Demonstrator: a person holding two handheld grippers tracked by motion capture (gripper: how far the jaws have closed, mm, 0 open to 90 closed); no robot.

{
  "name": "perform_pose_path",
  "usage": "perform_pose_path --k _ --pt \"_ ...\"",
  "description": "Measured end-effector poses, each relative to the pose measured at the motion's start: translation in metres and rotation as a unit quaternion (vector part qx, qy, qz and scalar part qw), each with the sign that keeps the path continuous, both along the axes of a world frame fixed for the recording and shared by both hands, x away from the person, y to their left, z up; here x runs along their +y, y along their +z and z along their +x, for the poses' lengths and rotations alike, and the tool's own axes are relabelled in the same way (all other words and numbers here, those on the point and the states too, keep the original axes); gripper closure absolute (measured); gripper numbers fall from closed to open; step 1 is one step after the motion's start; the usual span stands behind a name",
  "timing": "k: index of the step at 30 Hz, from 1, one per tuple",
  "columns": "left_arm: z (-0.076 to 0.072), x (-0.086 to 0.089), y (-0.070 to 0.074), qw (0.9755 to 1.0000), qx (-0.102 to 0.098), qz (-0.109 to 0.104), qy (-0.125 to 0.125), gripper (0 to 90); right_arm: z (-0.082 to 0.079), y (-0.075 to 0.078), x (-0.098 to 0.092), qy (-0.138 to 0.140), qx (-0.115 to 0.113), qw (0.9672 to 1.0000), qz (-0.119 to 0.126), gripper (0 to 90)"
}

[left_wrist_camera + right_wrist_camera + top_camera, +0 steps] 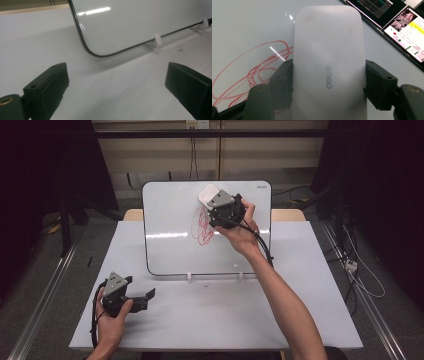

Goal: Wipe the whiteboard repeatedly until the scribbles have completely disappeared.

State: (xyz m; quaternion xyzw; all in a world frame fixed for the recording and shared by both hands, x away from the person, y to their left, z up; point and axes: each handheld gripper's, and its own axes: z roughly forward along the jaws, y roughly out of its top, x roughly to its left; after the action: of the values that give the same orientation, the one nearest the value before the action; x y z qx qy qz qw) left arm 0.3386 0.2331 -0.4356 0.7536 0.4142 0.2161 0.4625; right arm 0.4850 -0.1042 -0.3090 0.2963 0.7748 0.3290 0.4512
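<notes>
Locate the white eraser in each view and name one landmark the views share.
High view: eraser at upper centre, on the whiteboard, held by the right gripper.
Left gripper view: not in it.
Right gripper view: eraser at centre, between the jaws.
Shared landmark: the whiteboard.

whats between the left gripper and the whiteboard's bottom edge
Bare white table. In the high view the left gripper sits short of the whiteboard; its own view shows empty tabletop ahead.

The whiteboard [170, 235] has a glossy, smooth face that throws back lamp glare, edged by a thin dark rim. The eraser [328, 62] looks like matt, smooth white plastic. The table [210, 315] top is matt white, and the gripper jaws are dull black plastic.
</notes>
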Motion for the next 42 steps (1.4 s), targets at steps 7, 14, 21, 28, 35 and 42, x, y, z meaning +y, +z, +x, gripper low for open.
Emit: perform_pose_path --k 7,14,21,28,35,42 --pt "0.001 -0.002 -0.001 1.0 0.001 0.002 -0.003 4.9 -0.006 -0.007 0.004 0.011 0.003 0.9999 -0.002 31.7" --pt "0.002 -0.002 -0.001 1.0 0.002 0.003 -0.005 4.9 -0.015 -0.017 0.012 0.026 0.004 0.9996 -0.012 31.7" --pt "0.002 -0.004 -0.002 1.0 0.004 0.006 -0.007 4.9 -0.018 -0.02 0.013 0.033 0.004 0.9992 -0.022 31.6" --pt "0.003 -0.005 -0.003 0.9999 0.006 0.008 -0.009 4.9 -0.016 -0.018 0.011 0.029 0.005 0.9993 -0.02 31.7" --pt "0.002 -0.003 -0.003 0.9999 0.008 0.005 -0.006 4.9 -0.008 -0.008 0.001 0.01 0.0 1.0 -0.001 31.6" --pt "0.0 -0.006 -0.002 0.9999 0.008 0.004 -0.015 5.0 0.001 0.004 -0.011 -0.017 -0.007 0.9997 0.018 31.6"
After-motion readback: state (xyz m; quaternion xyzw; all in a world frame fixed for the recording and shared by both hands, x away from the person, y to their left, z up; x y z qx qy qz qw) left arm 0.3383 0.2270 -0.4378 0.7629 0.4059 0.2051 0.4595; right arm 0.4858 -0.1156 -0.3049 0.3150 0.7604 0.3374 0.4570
